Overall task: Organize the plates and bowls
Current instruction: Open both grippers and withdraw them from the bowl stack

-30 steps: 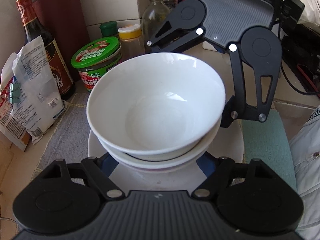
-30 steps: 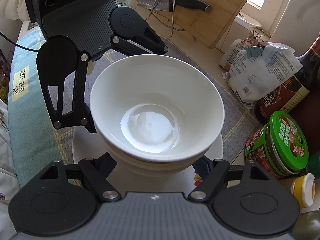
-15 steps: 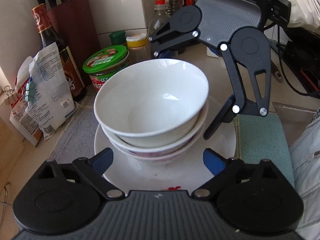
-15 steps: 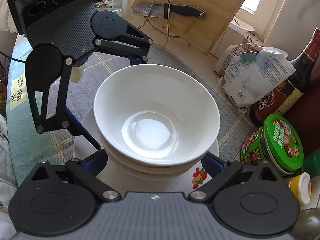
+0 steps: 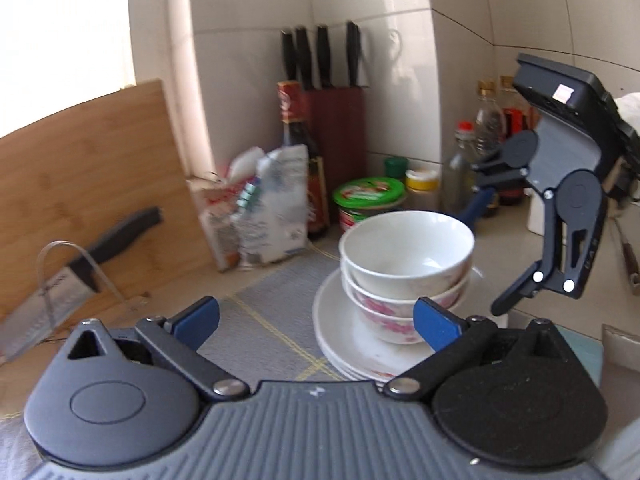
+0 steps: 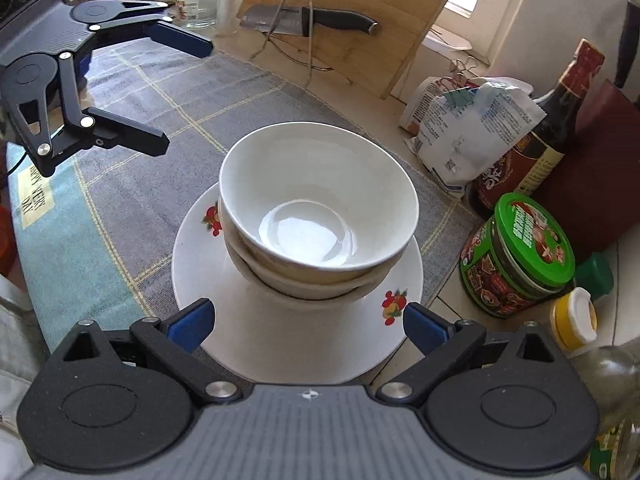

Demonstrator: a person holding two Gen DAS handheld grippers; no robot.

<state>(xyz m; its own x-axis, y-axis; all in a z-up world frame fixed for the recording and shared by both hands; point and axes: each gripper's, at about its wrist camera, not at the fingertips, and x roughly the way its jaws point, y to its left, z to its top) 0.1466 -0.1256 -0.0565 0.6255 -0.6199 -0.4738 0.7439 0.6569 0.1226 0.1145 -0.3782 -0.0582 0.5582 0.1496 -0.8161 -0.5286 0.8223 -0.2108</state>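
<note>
A stack of white bowls point(image 6: 318, 216) sits on stacked white plates point(image 6: 280, 332) with fruit prints, on a grey checked mat point(image 6: 160, 128). The stack also shows in the left wrist view point(image 5: 406, 264), on its plates point(image 5: 344, 336). My left gripper point(image 5: 316, 316) is open and empty, drawn back to the left of the stack; it shows in the right wrist view point(image 6: 186, 92). My right gripper point(image 6: 306, 324) is open and empty, just short of the plate's near rim; it shows in the left wrist view point(image 5: 486, 250) raised behind the stack.
A wooden cutting board point(image 6: 352, 12) with a cleaver point(image 6: 304, 20) on a wire rack stands at the back. A paper bag point(image 6: 468, 128), sauce bottle point(image 6: 536, 136), green-lidded jar point(image 6: 516, 256), small bottles and a knife block point(image 5: 336, 148) crowd the wall side. A teal cloth point(image 6: 44, 216) lies left.
Both grippers have pulled back from the bowl stack and risen. The left one has swung away to the left. The bowls stay nested on the plates.
</note>
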